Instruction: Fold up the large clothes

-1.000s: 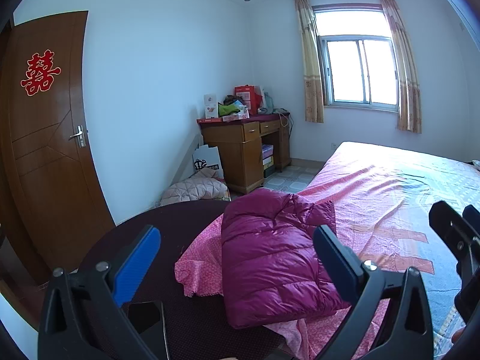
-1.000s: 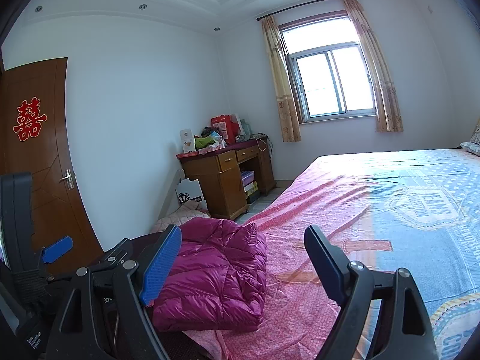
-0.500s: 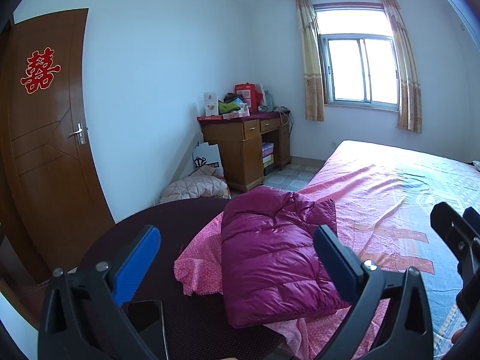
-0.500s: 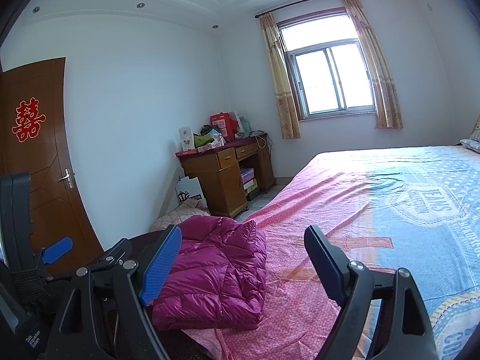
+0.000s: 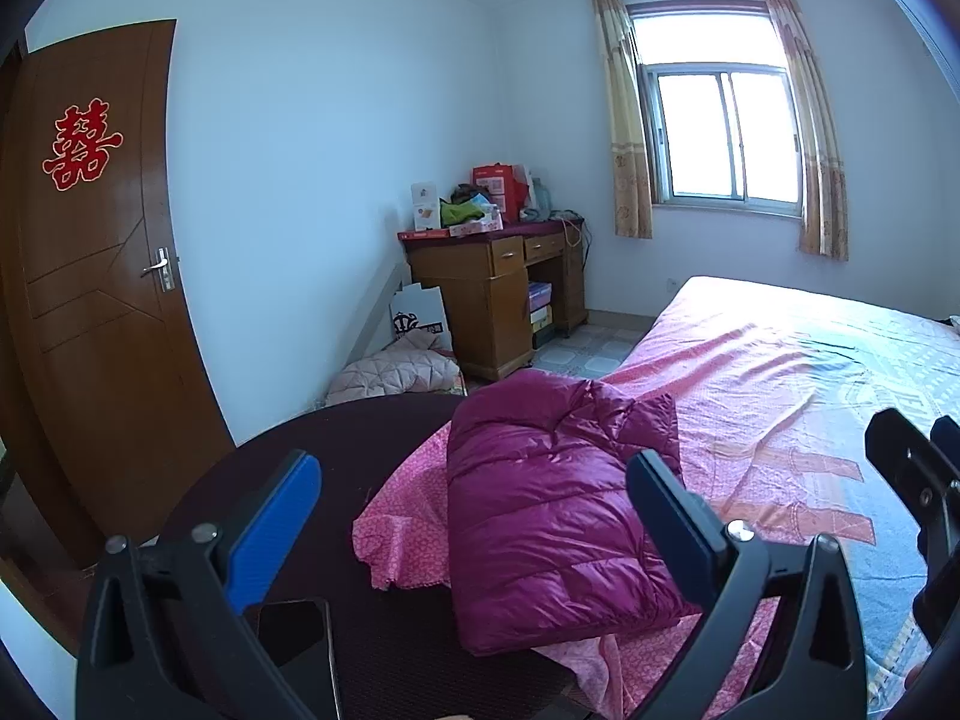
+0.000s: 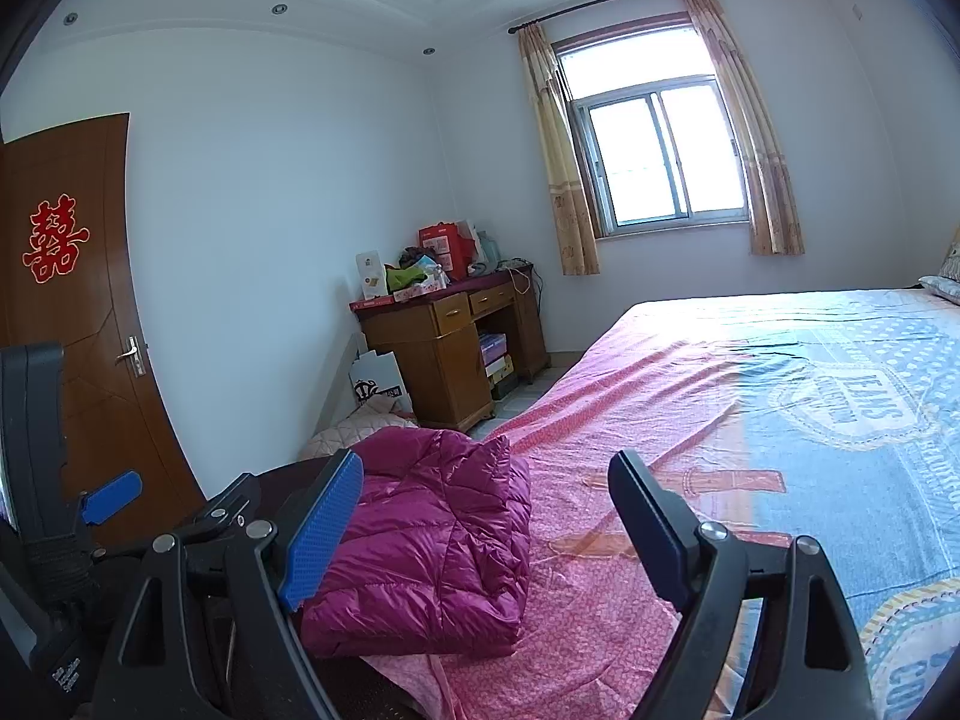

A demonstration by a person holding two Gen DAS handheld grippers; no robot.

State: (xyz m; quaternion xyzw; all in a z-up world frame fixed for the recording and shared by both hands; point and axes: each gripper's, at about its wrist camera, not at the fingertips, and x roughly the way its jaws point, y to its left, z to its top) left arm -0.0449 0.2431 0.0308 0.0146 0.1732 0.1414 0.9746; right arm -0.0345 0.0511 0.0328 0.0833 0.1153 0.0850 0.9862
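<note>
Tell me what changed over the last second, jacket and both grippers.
Nothing visibly changed. The folded magenta jacket lies as before at the bed corner; left gripper and right gripper stay raised, jaws open, holding nothing.

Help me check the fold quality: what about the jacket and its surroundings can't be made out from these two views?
- Purple jacket: its right edge is hidden behind the left gripper finger in the left wrist view.
- Jacket's near-left corner: covered by the right gripper finger in the right wrist view.
- Dark phone-like slab: partly hidden by the gripper frame.
</note>
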